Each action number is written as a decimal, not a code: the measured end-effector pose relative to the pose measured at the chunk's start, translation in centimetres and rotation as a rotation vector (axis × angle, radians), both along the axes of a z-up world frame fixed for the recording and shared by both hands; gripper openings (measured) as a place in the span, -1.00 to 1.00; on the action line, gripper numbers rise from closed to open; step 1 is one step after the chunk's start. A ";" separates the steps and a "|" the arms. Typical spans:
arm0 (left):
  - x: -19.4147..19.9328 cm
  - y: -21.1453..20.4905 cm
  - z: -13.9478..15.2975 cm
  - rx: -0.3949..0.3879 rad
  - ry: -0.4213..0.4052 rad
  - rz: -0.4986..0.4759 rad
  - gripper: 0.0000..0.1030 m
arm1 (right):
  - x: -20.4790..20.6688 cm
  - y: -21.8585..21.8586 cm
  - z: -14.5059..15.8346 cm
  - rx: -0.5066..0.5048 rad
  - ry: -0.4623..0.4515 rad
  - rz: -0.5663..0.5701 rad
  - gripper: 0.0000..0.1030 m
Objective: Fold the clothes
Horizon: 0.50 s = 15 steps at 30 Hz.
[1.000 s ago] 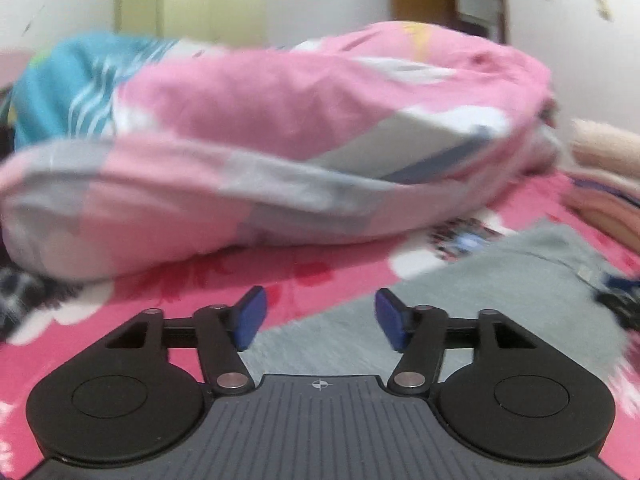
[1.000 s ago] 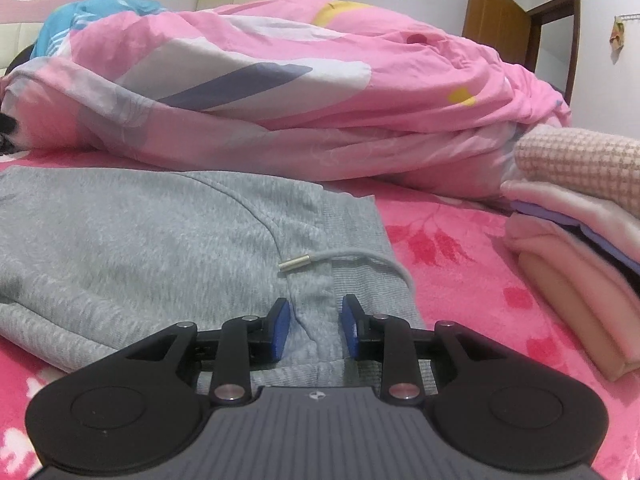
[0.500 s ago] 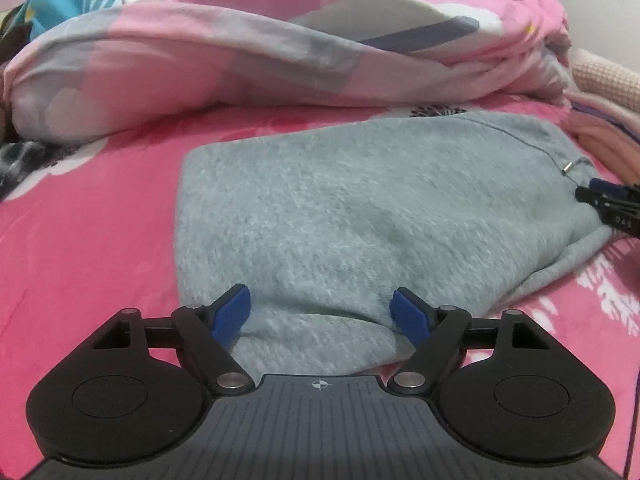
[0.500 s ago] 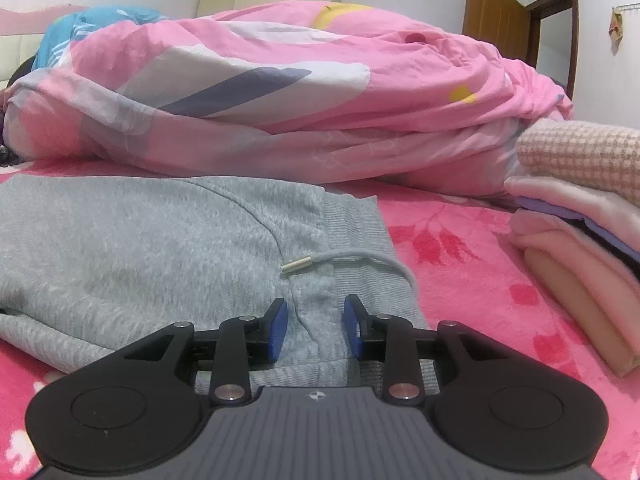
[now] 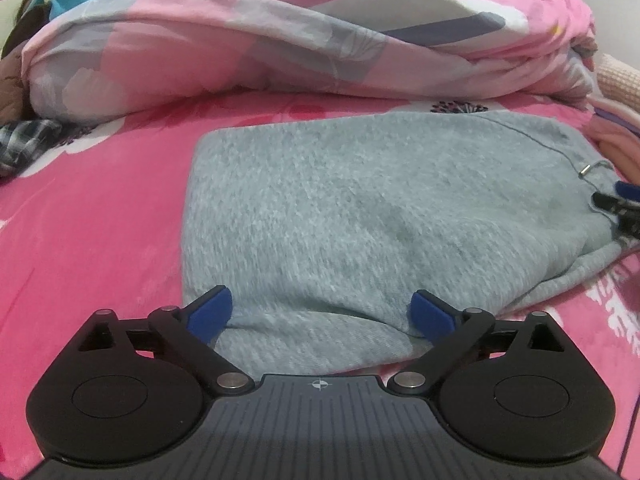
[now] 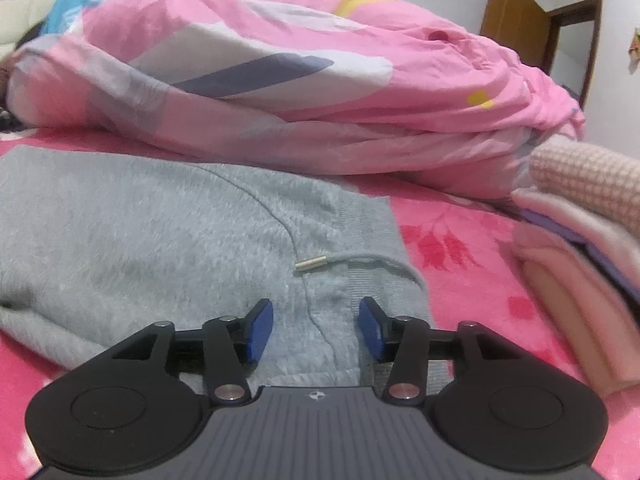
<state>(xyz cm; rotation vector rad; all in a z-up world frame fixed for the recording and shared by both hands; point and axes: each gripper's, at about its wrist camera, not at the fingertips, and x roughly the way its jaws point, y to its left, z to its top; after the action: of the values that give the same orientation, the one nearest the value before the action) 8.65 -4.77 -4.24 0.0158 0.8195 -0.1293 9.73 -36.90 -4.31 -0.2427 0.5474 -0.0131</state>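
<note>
A folded grey fleece garment [image 5: 360, 208] lies flat on the pink flowered bed sheet [image 5: 88, 216]. My left gripper [image 5: 322, 314] hangs over its near folded edge, jaws opening wide; the cloth lies between the blue pads [image 5: 208, 312] without being pressed. In the right wrist view the same grey garment [image 6: 160, 240] shows its ribbed waistband and a drawstring with a metal tip [image 6: 312, 263]. My right gripper [image 6: 316, 328] sits over the waistband, jaws opening, pads apart from the cloth. The right gripper's tips [image 5: 616, 208] show at the left view's right edge.
A bunched pink patterned quilt [image 6: 300, 80] lies along the far side of the bed. A stack of folded pink and beige clothes [image 6: 580, 232] stands to the right of the grey garment. Dark checked cloth [image 5: 24, 140] lies at far left. A wooden door [image 6: 516, 28] is behind.
My left gripper dropped and tipped down from facing the quilt to the grey garment's near edge, and its jaws widened. The right gripper's jaws spread apart over the waistband; it stayed in place.
</note>
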 end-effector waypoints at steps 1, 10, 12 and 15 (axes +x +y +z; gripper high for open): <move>0.0 -0.1 0.0 0.000 0.003 0.005 0.92 | -0.4 0.4 0.8 0.020 -0.021 -0.019 -0.01; 0.3 -0.6 0.1 0.017 0.033 0.058 1.00 | -2.2 5.2 2.0 0.237 -0.029 0.071 0.32; 0.3 -0.6 0.1 0.015 0.042 0.067 1.00 | -1.4 5.8 -0.1 0.215 0.037 0.043 0.38; 0.4 -0.7 0.1 0.019 0.049 0.076 1.00 | -1.3 5.5 -1.5 0.230 0.053 0.030 0.44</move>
<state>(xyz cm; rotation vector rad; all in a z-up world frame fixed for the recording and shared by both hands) 9.07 -5.47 -4.11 -0.0005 0.8689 -0.0503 8.44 -31.38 -5.85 -0.0272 0.5924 0.0849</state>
